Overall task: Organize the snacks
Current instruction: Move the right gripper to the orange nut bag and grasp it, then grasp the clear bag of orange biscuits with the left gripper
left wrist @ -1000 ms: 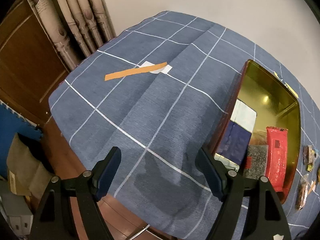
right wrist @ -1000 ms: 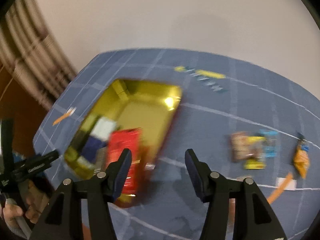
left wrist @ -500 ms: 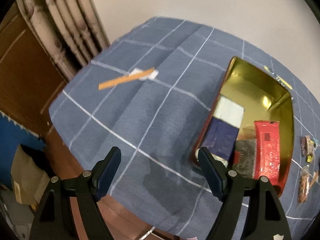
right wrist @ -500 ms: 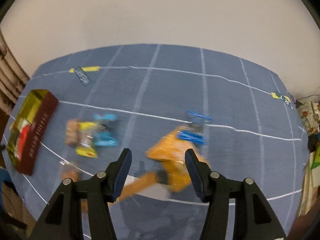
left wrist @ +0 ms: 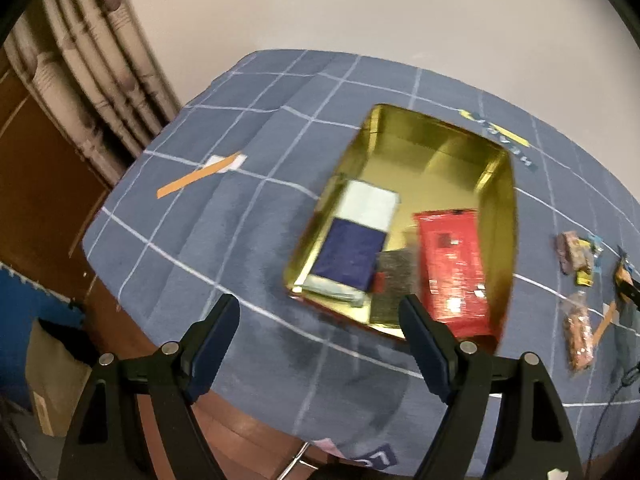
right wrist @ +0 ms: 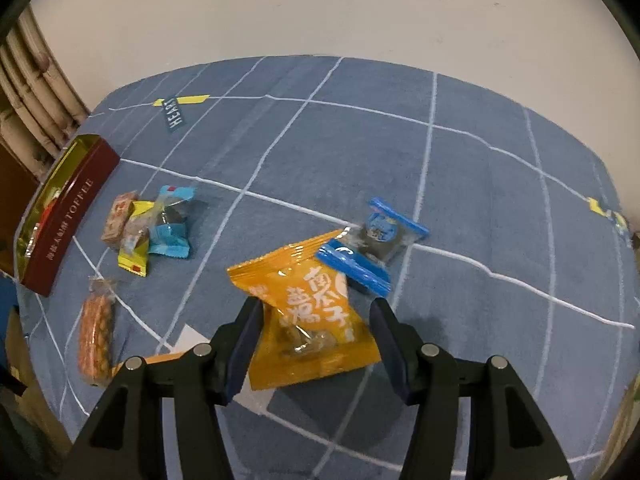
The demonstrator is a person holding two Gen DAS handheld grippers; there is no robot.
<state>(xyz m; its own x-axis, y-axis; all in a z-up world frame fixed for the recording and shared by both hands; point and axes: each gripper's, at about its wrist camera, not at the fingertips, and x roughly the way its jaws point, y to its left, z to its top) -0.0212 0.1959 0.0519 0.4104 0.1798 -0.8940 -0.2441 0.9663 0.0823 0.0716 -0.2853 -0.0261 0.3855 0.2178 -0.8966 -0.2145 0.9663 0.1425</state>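
left claw: jaws wide apart, nothing between them, hanging over the near edge of the worktop just short of the tin; we read the jaws as having opened a touch further just now
right claw: jaws partly open, straddling the orange packet; we see a gap on each side, pads not pressing, so nothing gripped
orange packet: flat on the blue checked cloth, between the right claw's fingers, its far corner just beside the blue-striped packet
blue-striped packet: clear wrapper, dark snack inside, lying beyond the orange one
tin: gold inside, dark red outside with "TOFFEE" on its side, open, on the left part of the worktop
in the tin: red packet along the right side, white-and-navy box on the left, small dark grey packet between them; far half bare
loose pile: several small wrapped snacks, yellow, light blue and brownish, overlapping, near the tin's red side
long snack: clear wrapper, orange-brown pieces, alone near the worktop's front edge
orange tape strip: on the cloth left of the tin, well apart from the snacks
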